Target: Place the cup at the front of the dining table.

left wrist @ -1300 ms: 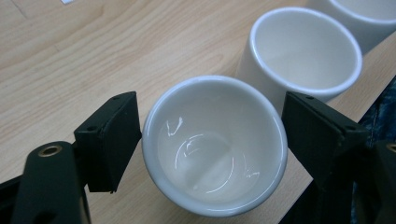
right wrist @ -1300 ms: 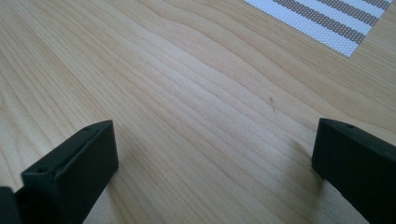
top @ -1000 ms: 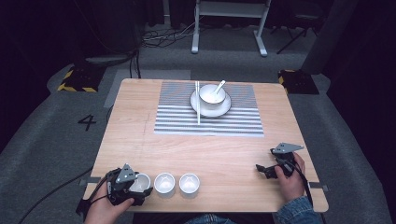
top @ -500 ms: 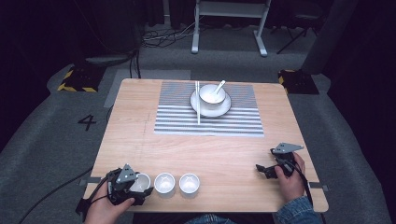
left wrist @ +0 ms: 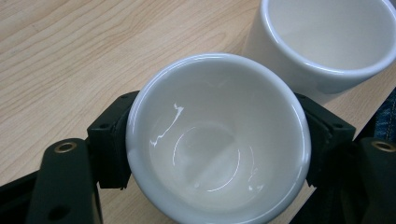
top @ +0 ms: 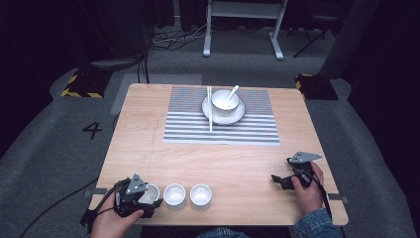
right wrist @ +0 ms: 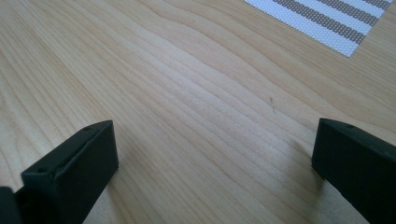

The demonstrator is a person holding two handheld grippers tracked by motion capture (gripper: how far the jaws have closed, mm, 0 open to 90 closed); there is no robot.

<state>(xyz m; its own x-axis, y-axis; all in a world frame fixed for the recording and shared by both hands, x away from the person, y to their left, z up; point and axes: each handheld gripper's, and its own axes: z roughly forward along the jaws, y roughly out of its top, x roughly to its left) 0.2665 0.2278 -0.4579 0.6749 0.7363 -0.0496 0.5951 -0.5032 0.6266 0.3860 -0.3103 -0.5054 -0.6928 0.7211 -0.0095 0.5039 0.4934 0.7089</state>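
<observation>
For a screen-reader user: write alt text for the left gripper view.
A white cup sits between the left gripper's two black jaws, which press its sides, seen from above so its empty glazed inside shows. A second white cup stands just beyond it on the wooden table.

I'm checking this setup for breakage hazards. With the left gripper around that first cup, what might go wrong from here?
The held cup sits close to the neighbouring cup; lifting it at a slant may knock that one. Both stand near the table's front edge, so a nudge might push one off. The left gripper clamps smooth glazed sides, so the cup may slip.
</observation>
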